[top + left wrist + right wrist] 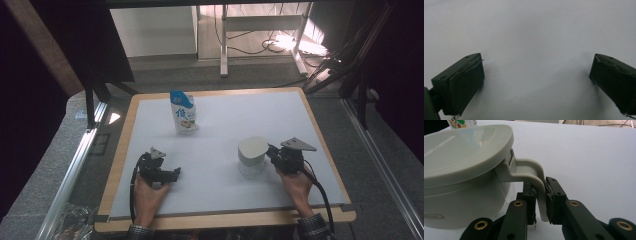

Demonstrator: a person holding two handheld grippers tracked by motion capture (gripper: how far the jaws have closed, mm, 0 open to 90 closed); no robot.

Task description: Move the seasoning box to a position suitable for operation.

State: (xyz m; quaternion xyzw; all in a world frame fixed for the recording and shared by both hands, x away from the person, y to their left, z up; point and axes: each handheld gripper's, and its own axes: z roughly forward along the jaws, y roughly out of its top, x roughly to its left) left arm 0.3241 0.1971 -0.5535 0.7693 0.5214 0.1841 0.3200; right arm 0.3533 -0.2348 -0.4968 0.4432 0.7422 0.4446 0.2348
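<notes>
Your right gripper has its jaws closed on the handle of the grey lidded jug; in the right gripper view the two black pads press on either side of the lower, downward-curving end of that handle, with no gap left between pad and plastic. The jug stands upright on the white desk, right of centre and toward your side, with your right hand just behind the gripper and the handle turned toward it. Its flat, rounded lid sits on top and covers the opening, so you cannot tell what is inside; the body below the lid is pale and translucent. Your left gripper rests low over the desk at the near left, well apart from the jug, held in your left hand. In the left gripper view its jaws stand wide open, one pad at each lower corner, with bare white desk surface between them and nothing touching either pad. Farther back on the desk, left of centre, a white and blue pouch stands upright, apart from both grippers; its bottom edge with coloured print shows at the top left of the right gripper view, beyond the jug's lid. The pouch looks closed at the top, and its contents cannot be seen.
</notes>
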